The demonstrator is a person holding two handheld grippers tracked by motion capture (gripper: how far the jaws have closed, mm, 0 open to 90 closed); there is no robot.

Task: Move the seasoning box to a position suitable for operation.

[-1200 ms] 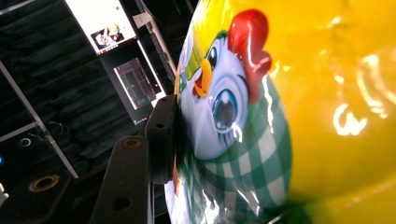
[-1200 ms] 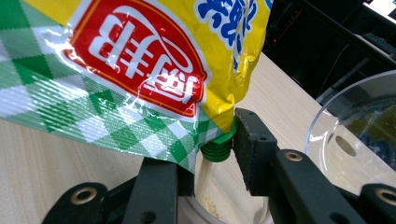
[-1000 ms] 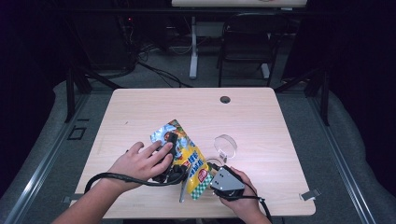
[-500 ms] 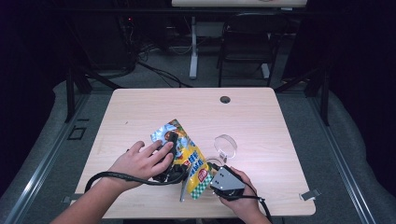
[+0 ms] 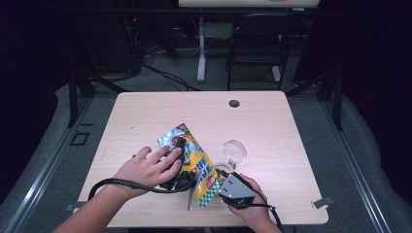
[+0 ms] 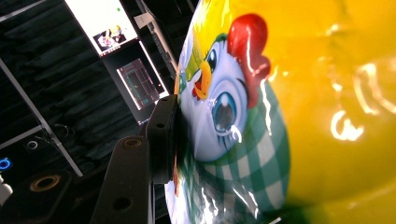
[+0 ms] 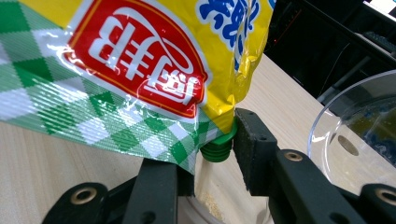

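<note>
Fingers of your left gripper (image 5: 179, 154) and right gripper (image 5: 221, 178) clench the glossy yellow, green-checked pouch (image 5: 194, 165) with its green spout (image 7: 217, 148).

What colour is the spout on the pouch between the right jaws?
Green. The spout shows best in the right gripper view, at the pouch's checked corner.

My left gripper (image 6: 175, 140): one black jaw rises from the bottom edge, its pad pressed flat against the glossy yellow plastic pouch (image 6: 327, 93). The other jaw is hidden behind the pouch. Pouch print facing the camera: cartoon chicken (image 6: 224, 93) with a red comb, orange beak, blue eyes, green-and-white checked cloth below. Left of the jaw, a dark room with a lit white screen (image 6: 102, 21) up top.
</note>
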